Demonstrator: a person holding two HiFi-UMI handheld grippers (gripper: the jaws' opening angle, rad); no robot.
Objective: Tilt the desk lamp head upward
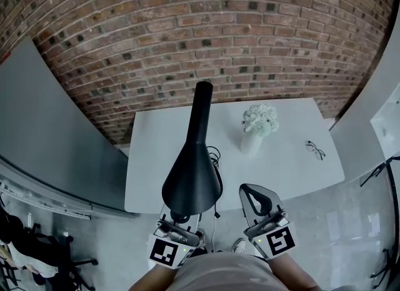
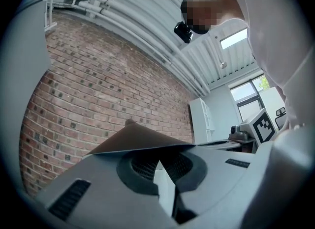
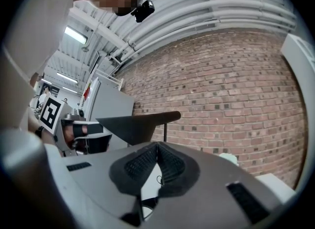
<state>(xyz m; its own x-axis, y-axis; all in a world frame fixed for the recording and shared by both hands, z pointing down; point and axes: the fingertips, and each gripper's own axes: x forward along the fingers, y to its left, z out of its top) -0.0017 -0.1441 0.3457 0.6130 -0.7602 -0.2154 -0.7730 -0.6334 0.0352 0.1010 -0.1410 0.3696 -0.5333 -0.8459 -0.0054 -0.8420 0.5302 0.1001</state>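
Observation:
The black desk lamp's cone-shaped head (image 1: 190, 180) hangs over the near edge of the white table (image 1: 294, 171), its neck running back to the far side. My left gripper (image 1: 180, 217) sits under the head's near rim, partly hidden by it. In the left gripper view the lamp head (image 2: 138, 137) lies right at the tips of my left gripper (image 2: 160, 158), which is shut on its rim. My right gripper (image 1: 248, 190) is beside the head to the right, apart from it, shut and empty. From the right gripper (image 3: 157, 145) the lamp head (image 3: 130, 125) shows level.
A white vase of white flowers (image 1: 258, 128) stands mid-table, a pair of glasses (image 1: 315, 150) lies at the right. A black cable (image 1: 215, 156) trails behind the lamp. A brick wall (image 1: 206, 27) backs the table, and grey panels (image 1: 44, 127) flank it.

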